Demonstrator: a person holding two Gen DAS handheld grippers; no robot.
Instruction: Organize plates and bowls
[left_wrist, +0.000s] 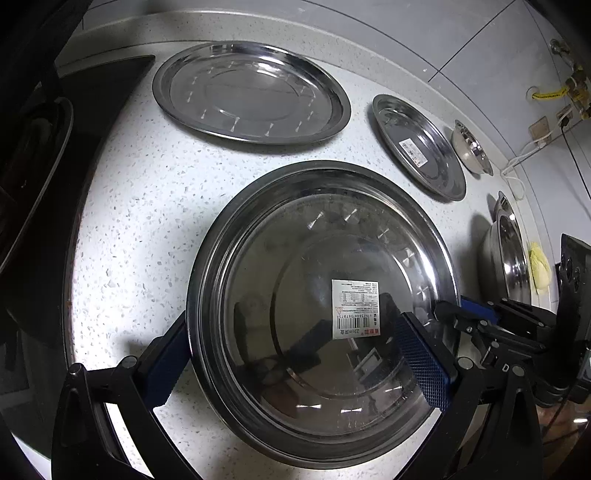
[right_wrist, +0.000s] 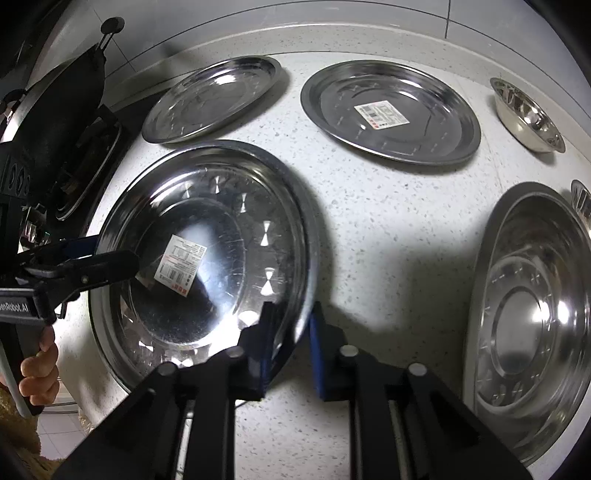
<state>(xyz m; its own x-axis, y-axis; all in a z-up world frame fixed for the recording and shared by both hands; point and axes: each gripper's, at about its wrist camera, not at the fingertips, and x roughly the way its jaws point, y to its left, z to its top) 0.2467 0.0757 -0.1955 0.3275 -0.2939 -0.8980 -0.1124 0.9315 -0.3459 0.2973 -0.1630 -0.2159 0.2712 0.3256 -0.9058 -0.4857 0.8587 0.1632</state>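
Steel plates and bowls lie spread over the speckled counter. Nearest, the labelled plate has its thin rim pinched by the right gripper, while the left gripper hangs spread above it. Light, stiff and slick, it looks best held by the rim.

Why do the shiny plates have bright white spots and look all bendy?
Right wrist view: lamps glare off the gripped plate, whose rim the right gripper pinches, casting a dark shadow. Left wrist view: the fisheye lens bends the counter; the plate mirrors the room.
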